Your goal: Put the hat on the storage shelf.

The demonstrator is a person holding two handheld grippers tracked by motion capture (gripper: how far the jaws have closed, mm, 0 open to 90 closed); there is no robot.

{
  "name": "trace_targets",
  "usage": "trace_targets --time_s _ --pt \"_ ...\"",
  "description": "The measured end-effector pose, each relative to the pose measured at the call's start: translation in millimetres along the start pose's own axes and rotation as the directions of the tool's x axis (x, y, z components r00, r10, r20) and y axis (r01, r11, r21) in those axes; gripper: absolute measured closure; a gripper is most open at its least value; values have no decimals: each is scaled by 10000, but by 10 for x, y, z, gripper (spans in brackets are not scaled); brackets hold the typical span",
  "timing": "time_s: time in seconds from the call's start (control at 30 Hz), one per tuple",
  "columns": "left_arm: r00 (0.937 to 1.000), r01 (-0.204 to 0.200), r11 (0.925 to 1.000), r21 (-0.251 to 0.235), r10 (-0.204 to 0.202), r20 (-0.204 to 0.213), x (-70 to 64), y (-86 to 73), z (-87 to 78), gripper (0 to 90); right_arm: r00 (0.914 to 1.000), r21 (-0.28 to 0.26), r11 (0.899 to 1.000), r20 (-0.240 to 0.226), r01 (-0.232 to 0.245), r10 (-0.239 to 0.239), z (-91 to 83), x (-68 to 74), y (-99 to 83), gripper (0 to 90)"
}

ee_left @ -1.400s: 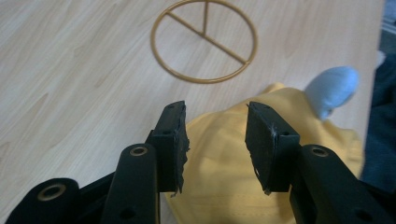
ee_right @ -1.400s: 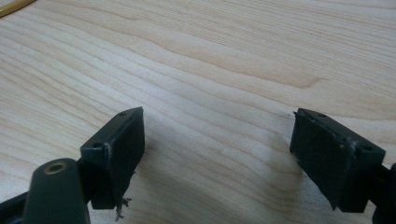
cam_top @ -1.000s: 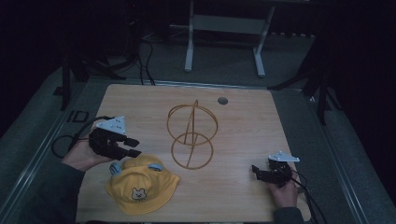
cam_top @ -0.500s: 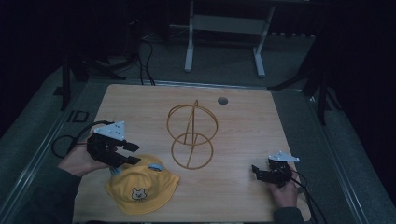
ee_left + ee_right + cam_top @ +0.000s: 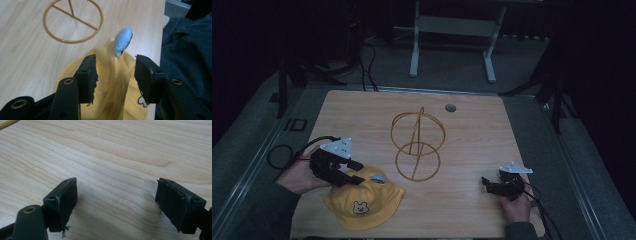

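A yellow child's hat (image 5: 362, 206) with a bear face and a blue ear (image 5: 378, 178) lies at the table's front left. My left gripper (image 5: 357, 173) hangs over the hat's left side. In the left gripper view its jaws stand apart around a raised fold of the yellow hat (image 5: 112, 82), and the blue ear (image 5: 123, 41) sticks up just beyond the left gripper (image 5: 115, 62). My right gripper (image 5: 486, 184) rests near the front right of the table. The right gripper (image 5: 116, 192) is open over bare wood.
A gold wire stand (image 5: 417, 145) of crossed rings stands mid-table, and its base ring (image 5: 72, 22) lies just beyond the hat. A small grey grommet (image 5: 450, 107) sits at the back of the wooden table (image 5: 362, 115). A person's dark sleeve (image 5: 185, 50) is at the table's edge.
My left gripper has moved toward the person and to the right, from beside the hat to over it, with its jaws now around the fabric. The right gripper has stayed put.
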State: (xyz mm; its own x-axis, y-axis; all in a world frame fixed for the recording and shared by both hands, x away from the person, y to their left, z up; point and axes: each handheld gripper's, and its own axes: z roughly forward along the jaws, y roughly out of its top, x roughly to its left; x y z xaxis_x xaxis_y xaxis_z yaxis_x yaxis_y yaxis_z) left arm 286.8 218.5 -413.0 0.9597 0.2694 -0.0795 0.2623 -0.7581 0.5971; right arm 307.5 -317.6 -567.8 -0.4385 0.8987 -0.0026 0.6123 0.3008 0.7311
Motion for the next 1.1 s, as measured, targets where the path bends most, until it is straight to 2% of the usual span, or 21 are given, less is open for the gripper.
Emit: trace_targets --time_s 0.23,0.37,0.57,0.87,1.1 --pt "10000 -56 9979 645 52 62 -14 -6 59 564 10000 7 10000 -2 -8 8 0 1 0 178" --pt "10000 -55 9944 1058 56 -5 -4 -9 90 579 10000 2 10000 0 -2 2 0 0 0 179" --pt "9998 -182 9853 1698 187 -14 -15 3 141 591 10000 6 10000 0 -2 2 0 0 0 179" --pt "9991 -333 9613 2733 390 -154 -25 48 184 617 10000 4 10000 -1 1 -1 0 0 0 179" --pt "9990 -372 9442 3273 432 -110 -27 95 212 663 10000 4 10000 -1 3 -3 0 0 0 178"
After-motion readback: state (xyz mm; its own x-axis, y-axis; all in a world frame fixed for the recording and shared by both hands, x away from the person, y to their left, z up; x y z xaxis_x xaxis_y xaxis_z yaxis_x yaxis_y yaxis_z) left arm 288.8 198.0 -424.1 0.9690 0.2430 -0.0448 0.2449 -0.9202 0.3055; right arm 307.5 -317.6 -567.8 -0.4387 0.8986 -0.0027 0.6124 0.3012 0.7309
